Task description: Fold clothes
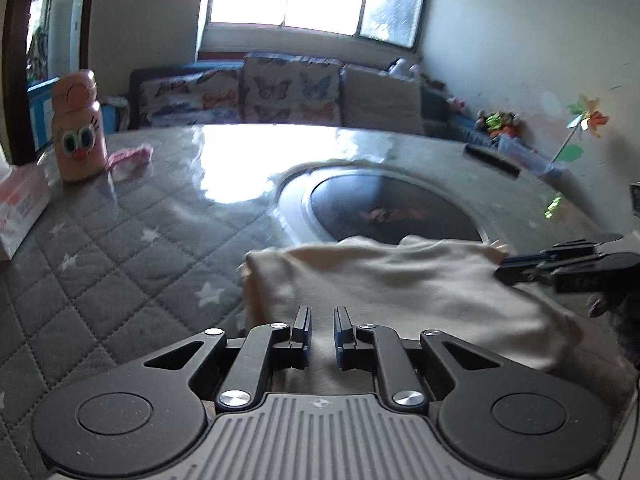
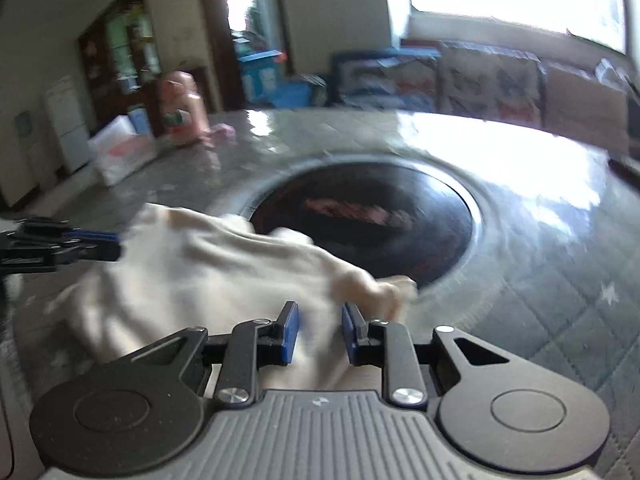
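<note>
Nearest, left claw (image 1: pixel 322 326) over the near part of a cream garment (image 1: pixel 400 280), fingers a little apart, cloth visible through the gap, nothing pinched. Right claw (image 2: pixel 318 326) likewise parted, poised above the same garment's near edge, pale fabric showing between the blue pads (image 2: pixel 289 334); no grip to be seen there either.

Beyond the claws, garment bunched in a low, rumpled heap on the quilted grey tabletop (image 1: pixel 120 248), its far edge lapping over the rim of the dark round inset (image 1: pixel 392 208) at the centre. Long axis running roughly crosswise, from one claw's side to the other's. One end drawn into a narrower tail (image 2: pixel 384 286) toward the right claw's side, possibly a sleeve, too blurred to be sure. Layered as if folded over once, or merely crumpled; hard to tell which.

Risks, judged from here: a pinch taking several layers at once, dragging the whole heap instead of one edge; uneven pulls by the two claws skewing any crease; cloth sliding on the glossy cover toward the inset.

Farther back, a pink cartoon-faced bottle (image 1: pixel 78 128) and a tissue pack (image 1: pixel 20 208), well apart from the garment.
</note>
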`<move>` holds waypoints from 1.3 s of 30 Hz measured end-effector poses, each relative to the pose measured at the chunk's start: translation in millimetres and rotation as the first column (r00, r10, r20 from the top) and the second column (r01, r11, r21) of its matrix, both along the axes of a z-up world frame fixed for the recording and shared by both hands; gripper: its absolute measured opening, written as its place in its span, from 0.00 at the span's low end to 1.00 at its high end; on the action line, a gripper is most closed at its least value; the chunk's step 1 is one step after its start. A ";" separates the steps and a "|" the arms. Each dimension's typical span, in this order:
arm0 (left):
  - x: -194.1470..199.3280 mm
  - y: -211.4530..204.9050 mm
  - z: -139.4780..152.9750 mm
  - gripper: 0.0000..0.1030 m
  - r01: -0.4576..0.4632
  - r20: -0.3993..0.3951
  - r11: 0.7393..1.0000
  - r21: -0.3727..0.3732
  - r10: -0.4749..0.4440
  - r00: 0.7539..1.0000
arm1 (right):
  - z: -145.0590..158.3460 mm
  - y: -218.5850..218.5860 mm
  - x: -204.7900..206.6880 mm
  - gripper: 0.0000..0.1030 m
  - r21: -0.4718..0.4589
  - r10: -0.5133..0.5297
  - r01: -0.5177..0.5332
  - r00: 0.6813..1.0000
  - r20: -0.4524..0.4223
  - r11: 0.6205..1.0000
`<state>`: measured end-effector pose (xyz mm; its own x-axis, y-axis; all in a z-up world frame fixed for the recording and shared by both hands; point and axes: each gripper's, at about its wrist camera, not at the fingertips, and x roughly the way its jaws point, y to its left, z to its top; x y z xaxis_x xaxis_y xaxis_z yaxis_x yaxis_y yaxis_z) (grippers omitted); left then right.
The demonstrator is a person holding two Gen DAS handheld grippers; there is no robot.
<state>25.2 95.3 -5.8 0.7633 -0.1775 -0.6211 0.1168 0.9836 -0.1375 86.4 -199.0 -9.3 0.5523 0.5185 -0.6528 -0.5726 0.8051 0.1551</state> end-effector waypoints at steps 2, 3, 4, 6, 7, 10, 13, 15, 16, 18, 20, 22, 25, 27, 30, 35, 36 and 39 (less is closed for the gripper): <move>1.5 5.7 -2.7 0.13 -0.014 -0.014 1.000 -0.006 0.014 1.000 | 0.6 -3.8 3.9 0.21 0.016 -0.014 0.014 1.000 -0.004 1.000; 2.0 8.3 -1.8 0.13 -0.016 -0.012 1.000 -0.020 0.015 1.000 | 2.5 -3.4 4.1 0.21 0.016 -0.016 0.016 1.000 0.006 1.000; 2.8 9.2 0.1 0.13 -0.018 -0.005 0.999 -0.029 0.018 1.000 | 4.4 -3.0 4.2 0.21 0.015 -0.019 0.019 1.000 0.017 1.000; 6.5 9.3 4.0 0.13 -0.019 0.013 0.999 -0.039 0.020 1.000 | 3.1 0.1 8.0 0.22 0.012 -0.022 0.022 1.000 0.018 1.000; 9.9 8.5 4.8 0.13 -0.020 0.015 0.999 -0.039 0.021 1.000 | 1.7 2.1 10.5 0.22 0.010 -0.024 0.024 1.000 0.015 1.000; 22.0 7.8 1.7 0.13 -0.040 0.008 0.999 -0.008 0.040 0.999 | 0.1 2.9 13.9 0.21 0.012 -0.036 0.036 0.999 0.013 0.999; 29.8 19.4 -6.0 0.15 -0.066 -0.024 0.996 -0.057 0.065 0.998 | 1.3 -1.2 13.2 0.21 0.024 -0.056 0.056 0.998 0.015 0.998; 26.8 22.4 -3.9 0.15 -0.078 -0.017 0.994 -0.075 0.077 0.997 | 2.1 -4.0 12.7 0.23 0.032 -0.070 0.069 0.997 0.016 0.997; 24.4 22.9 -2.2 0.15 -0.083 -0.011 0.994 -0.077 0.082 0.997 | 2.5 -5.4 12.5 0.23 0.036 -0.077 0.076 0.997 0.017 0.996; 17.4 22.4 1.9 0.22 -0.094 0.002 0.993 -0.071 0.094 0.996 | 4.6 -10.8 10.3 0.31 0.045 -0.094 0.093 0.995 0.017 0.995; 9.9 22.4 5.4 0.37 -0.110 0.016 0.992 -0.055 0.111 0.994 | 4.6 -16.7 7.6 0.39 0.049 -0.114 0.113 0.993 0.015 0.992; 4.5 23.1 6.2 0.39 -0.120 0.017 0.991 -0.051 0.121 0.993 | 3.1 -22.4 5.5 0.39 0.054 -0.132 0.132 0.991 0.006 0.990; -0.7 24.2 4.9 0.45 -0.127 0.009 0.991 -0.052 0.128 0.992 | -3.4 -28.7 7.1 0.39 0.069 -0.159 0.160 0.987 -0.028 0.985; -1.5 24.3 2.1 0.45 -0.132 -0.003 0.990 -0.051 0.133 0.991 | -6.2 -30.5 9.4 0.39 0.084 -0.170 0.174 0.984 -0.045 0.981; 0.4 24.4 -1.4 0.45 -0.137 -0.019 0.989 -0.060 0.137 0.990 | -8.6 -28.8 11.5 0.39 0.093 -0.173 0.177 0.984 -0.052 0.980; 4.5 21.8 -4.4 0.45 -0.129 -0.036 0.989 -0.075 0.127 0.991 | -11.6 -21.3 14.3 0.38 0.090 -0.173 0.177 0.984 -0.052 0.980; 5.3 21.3 -5.0 0.45 -0.128 -0.039 0.989 -0.078 0.125 0.991 | -11.7 -19.8 14.7 0.37 0.092 -0.171 0.175 0.984 -0.053 0.980; 8.6 21.3 -7.4 0.43 -0.125 -0.051 0.988 -0.094 0.121 0.991 | -11.9 -16.5 16.1 0.30 0.089 -0.170 0.174 0.984 -0.053 0.981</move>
